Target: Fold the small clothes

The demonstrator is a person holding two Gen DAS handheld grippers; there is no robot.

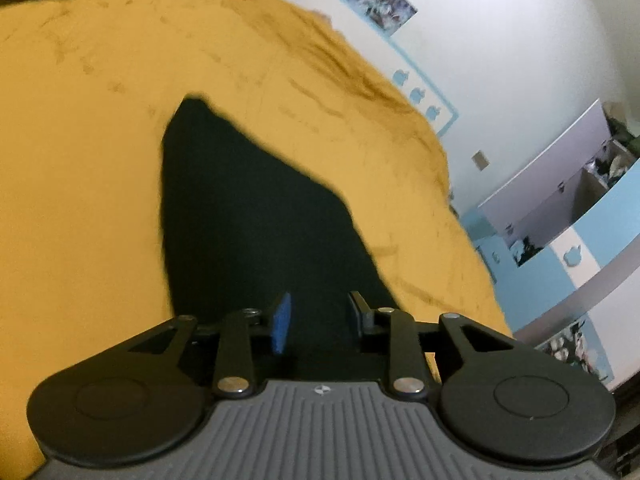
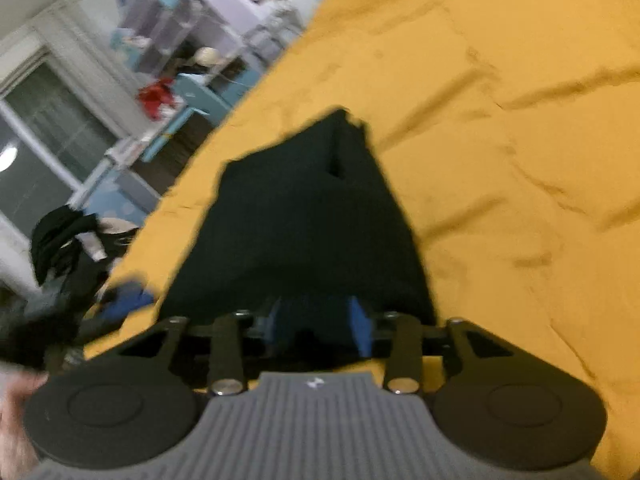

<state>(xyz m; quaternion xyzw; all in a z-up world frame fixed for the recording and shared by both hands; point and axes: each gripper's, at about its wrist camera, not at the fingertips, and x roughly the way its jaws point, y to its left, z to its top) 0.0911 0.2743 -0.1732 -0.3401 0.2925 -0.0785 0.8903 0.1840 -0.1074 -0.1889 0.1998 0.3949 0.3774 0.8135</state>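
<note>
Mustard-yellow blanket [image 1: 80, 160] covers the bed, a dark garment [image 1: 248, 216] lying on it. The left gripper [image 1: 320, 320] stands parted over its near edge, gripping nothing. From the right wrist, the right gripper [image 2: 316, 328] looks parted over the garment [image 2: 304, 216]; whether it has hold, I cannot tell.

No readable words or numbers anywhere. Only a small white emblem on each gripper's grey ribbed housing [image 1: 322, 389], behind the fingers.
</note>
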